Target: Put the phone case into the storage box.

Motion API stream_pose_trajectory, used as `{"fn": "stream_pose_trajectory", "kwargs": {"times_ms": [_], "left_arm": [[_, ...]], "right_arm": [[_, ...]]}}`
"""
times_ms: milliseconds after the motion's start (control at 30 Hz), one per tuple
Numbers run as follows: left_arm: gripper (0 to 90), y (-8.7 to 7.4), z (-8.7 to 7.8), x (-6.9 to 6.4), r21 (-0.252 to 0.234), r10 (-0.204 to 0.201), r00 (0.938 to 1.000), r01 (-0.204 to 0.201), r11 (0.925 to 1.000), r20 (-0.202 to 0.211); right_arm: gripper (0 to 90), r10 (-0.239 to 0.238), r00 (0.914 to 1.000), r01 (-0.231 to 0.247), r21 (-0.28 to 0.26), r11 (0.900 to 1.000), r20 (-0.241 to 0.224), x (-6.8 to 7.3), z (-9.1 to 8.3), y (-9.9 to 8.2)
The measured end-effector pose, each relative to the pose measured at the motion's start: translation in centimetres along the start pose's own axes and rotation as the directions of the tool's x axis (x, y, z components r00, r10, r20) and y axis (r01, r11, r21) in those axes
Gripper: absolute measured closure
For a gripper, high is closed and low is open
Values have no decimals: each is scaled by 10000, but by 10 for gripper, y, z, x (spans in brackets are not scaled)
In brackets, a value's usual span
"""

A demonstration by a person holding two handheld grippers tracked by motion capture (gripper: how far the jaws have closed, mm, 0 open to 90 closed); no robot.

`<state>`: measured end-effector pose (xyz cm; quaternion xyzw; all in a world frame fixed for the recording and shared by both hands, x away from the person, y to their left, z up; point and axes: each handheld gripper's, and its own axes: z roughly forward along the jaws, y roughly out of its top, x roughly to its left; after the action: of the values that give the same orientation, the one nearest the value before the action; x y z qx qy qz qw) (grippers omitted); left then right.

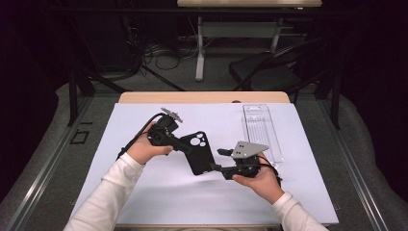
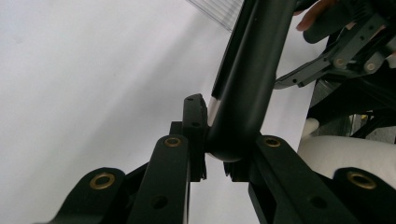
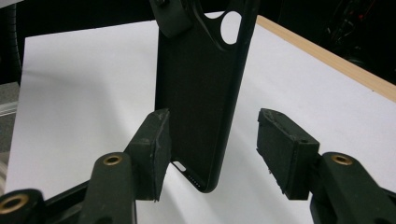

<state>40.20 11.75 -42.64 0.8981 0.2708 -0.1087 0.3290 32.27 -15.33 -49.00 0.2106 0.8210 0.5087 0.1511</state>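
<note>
Clearly the black phone case [image 1: 198, 151] is already off the desk [image 1: 144, 192] and held up over its middle, with the clear plastic package [image 1: 262, 130] lying empty at about two o'clock from it. The left claw [image 1: 185, 147] is clamped tight on the case's camera-hole end, at roughly ten o'clock of the case; in the left gripper view the rounded rim of the case [image 2: 243, 93] sits pinched between its pads. The right claw [image 3: 210, 149] comes in from about four o'clock and stands about half open around the case's lower end [image 3: 201, 116]: one pad lies close against the back, the other well clear, so it has no hold yet. So unpacking and lifting look done. What seems left is for the right claw to close on the lower end and share or take over the case.
</note>
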Motion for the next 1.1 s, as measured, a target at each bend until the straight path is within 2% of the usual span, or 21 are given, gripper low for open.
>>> {"fn": "stream_pose_trajectory", "kwargs": {"times_ms": [367,633,700,833,933,1100], "left_arm": [[816,9,-1,8,305,-90,9999,93,9995,-104],[816,10,-2,8,546,-36,9997,48,9985,-223],[816,11,-2,7,567,-16,9997,31,9984,-261],[816,13,-4,6,634,73,9995,-53,9980,-314],[816,14,-4,5,607,50,9996,-33,9981,-280],[816,17,-1,4,719,92,9996,-72,9974,-280]], "right_arm": [[400,423,9990,-414,598,9974,-143,-18,-3,18],[363,-326,9991,290,1261,9916,259,-20,-2,33],[362,-338,9989,292,1313,9909,333,-21,-2,34],[378,-658,9958,558,1494,9872,630,-22,-3,40],[368,-579,9966,481,1577,9863,583,-23,-3,43],[296,-489,9966,363,1806,9829,659,-22,-1,45]]}}
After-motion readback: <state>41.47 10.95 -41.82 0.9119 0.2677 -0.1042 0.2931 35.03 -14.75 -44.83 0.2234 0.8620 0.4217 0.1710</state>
